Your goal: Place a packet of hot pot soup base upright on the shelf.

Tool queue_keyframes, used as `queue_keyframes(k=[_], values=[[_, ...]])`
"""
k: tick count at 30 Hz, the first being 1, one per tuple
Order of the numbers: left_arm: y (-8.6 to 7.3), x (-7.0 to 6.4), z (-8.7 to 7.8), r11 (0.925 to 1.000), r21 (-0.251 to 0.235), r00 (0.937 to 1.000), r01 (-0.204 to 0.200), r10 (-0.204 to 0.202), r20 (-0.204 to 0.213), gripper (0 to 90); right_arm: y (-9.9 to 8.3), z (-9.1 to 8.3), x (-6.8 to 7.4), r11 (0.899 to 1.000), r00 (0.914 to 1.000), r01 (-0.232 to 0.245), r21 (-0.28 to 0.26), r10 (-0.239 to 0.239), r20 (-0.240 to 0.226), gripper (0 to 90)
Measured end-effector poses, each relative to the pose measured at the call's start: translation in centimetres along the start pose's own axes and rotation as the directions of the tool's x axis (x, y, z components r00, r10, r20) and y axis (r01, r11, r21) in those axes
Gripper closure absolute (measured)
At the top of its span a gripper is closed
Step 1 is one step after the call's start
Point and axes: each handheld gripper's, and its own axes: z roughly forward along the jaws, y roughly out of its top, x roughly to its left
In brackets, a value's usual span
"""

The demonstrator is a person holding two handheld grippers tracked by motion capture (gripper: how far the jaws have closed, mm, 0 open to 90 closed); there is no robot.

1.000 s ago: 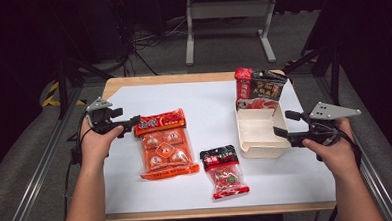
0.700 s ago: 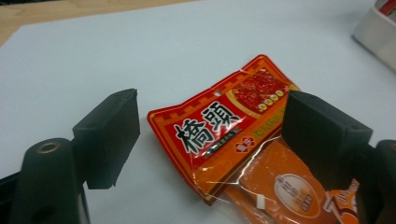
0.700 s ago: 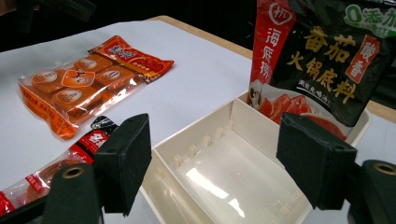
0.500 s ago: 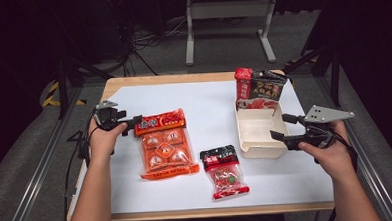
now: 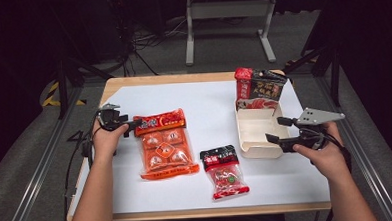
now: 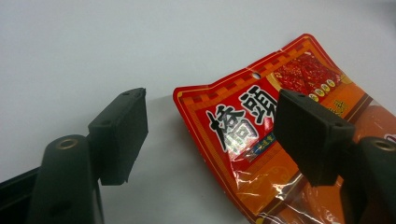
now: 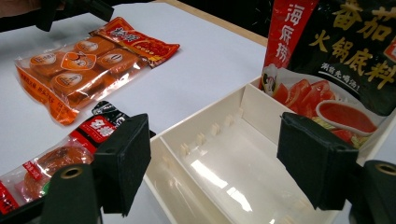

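Broadly, we see a white worktop (image 5: pixel 209 105) spanning the middle of the high view, with a person's forearms entering from the bottom edge. Largest on it is the orange snack pack (image 5: pixel 164 144), left of centre, its red header strip toward the top. Right of centre sits a white divided tray (image 5: pixel 257 133); at its upper end a dark hotpot-base packet (image 5: pixel 265 87) and a red packet (image 5: pixel 243 83) stand upright. Lower centre lies a smaller red-and-black snack pouch (image 5: pixel 222 170), near but apart from the tray. At the left, our left gripper (image 5: pixel 130 126) is open at the orange pack's upper-left corner, one jaw over the header, the other over bare worktop. At the right, our right gripper (image 5: pixel 276 129) is open, jaws astride the tray's right wall.
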Motion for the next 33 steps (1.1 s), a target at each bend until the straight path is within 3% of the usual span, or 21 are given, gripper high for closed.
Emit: queue_keyframes(k=[10,15,21,24,28,33], values=[[-0.1,0.2,0.7,0.9996,0.012,0.9994,0.025,-0.025,0.025,30.8,-0.2,0.8,0.4,1.000,0.9998,0.012,0.021,-0.011,-0.014,26.1],[-0.3,0.4,1.1,0.9979,0.041,0.9976,0.051,-0.053,0.045,34.3,-0.1,0.9,0.6,1.000,0.9997,0.015,0.020,-0.014,-0.018,26.1],[-0.5,0.6,1.4,0.9967,0.060,0.9961,0.055,-0.059,0.065,39.2,-0.2,0.9,0.5,1.000,0.9998,0.015,0.024,-0.015,-0.016,26.1],[-0.5,0.5,1.4,0.9956,0.062,0.9945,0.071,-0.075,0.073,41.2,-0.2,0.9,0.5,1.000,0.9997,0.016,0.025,-0.015,-0.017,26.1],[-0.5,0.3,1.7,0.9943,0.067,0.9874,0.083,-0.091,0.129,46.9,-0.4,1.3,0.6,0.999,0.9996,0.020,0.038,-0.020,-0.018,26.1],[-0.5,0.0,1.9,0.9929,0.074,0.9844,0.093,-0.103,0.142,52.2,-0.3,1.4,0.7,0.999,0.9995,0.023,0.040,-0.022,-0.021,26.1]])
